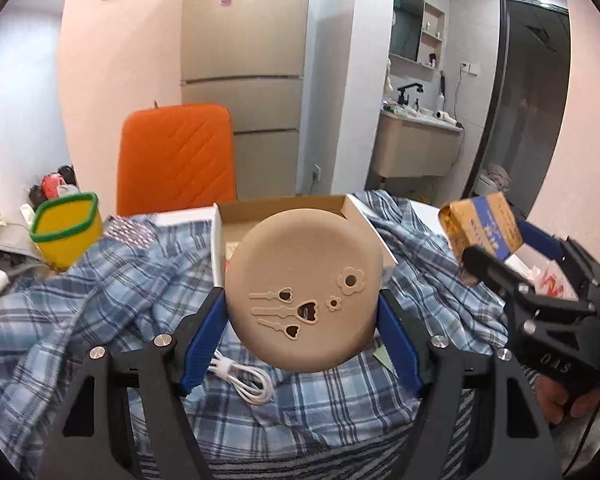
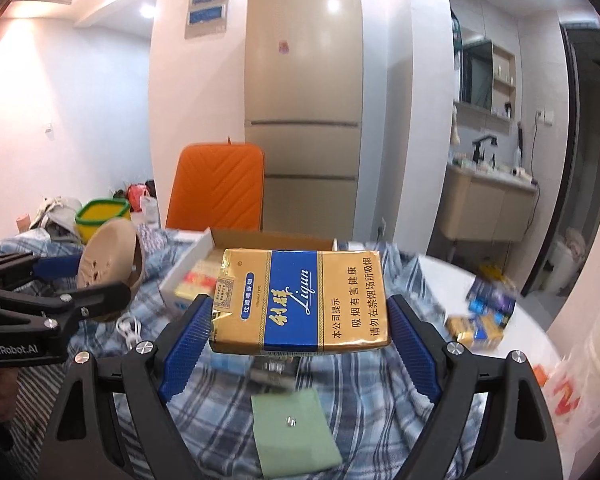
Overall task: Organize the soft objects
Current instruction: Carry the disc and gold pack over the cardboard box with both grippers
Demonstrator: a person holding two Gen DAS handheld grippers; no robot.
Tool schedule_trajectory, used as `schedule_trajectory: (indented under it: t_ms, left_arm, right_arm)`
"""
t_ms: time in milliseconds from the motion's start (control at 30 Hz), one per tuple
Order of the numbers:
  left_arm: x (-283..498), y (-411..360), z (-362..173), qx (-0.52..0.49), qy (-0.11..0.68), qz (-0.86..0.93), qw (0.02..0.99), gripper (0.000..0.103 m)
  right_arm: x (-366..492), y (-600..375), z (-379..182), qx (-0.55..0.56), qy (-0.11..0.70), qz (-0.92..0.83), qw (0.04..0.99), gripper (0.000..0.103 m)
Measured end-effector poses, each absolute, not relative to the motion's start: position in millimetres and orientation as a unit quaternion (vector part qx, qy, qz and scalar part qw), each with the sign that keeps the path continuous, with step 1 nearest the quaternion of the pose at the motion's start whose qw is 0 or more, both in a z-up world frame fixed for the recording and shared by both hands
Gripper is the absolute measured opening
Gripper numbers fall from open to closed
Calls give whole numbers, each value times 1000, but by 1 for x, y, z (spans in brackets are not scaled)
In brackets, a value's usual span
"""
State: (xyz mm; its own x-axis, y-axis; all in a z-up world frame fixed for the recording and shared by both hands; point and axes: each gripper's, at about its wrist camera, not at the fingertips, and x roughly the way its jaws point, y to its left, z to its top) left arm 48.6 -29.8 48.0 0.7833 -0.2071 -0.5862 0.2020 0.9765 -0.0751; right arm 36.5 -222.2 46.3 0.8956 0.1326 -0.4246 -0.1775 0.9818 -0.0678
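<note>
My left gripper [image 1: 300, 300] is shut on a round tan case with flower cut-outs [image 1: 304, 288], held above the blue plaid cloth [image 1: 100, 300]; the case also shows in the right wrist view [image 2: 108, 260]. My right gripper [image 2: 300, 312] is shut on a gold and blue cigarette pack [image 2: 300, 300], held above the cloth; the pack also shows in the left wrist view [image 1: 480, 228]. An open cardboard box [image 1: 284, 208] sits on the cloth just behind both held things, also in the right wrist view [image 2: 260, 240].
A yellow cup with a green rim [image 1: 66, 228] stands at the left. A white cable [image 1: 244, 380] and a green pouch [image 2: 294, 428] lie on the cloth. An orange chair [image 1: 176, 160] stands behind the table. Small packs [image 2: 480, 316] lie at the right.
</note>
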Motion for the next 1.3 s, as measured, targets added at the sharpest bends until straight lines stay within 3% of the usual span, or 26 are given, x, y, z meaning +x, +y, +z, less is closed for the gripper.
schedule_trajectory:
  t_ms: [433,767,967,1300]
  left_arm:
    - [88,-34,106,13,255,-65,965,73]
    - [131,-34,139,-2,236,-36,971,73]
    - [152,-37,125,5,251,-42,967,73]
    - [200,-30,61,9,333,-38,942,74]
  right_arm:
    - [78,-203,126,-46,175,72,981,88]
    - [128,-211,152,-1,180,55,982,88]
    - [151,-215,134,1,199,56,978,88]
    - [199,-217,57,6,311,63,948,88]
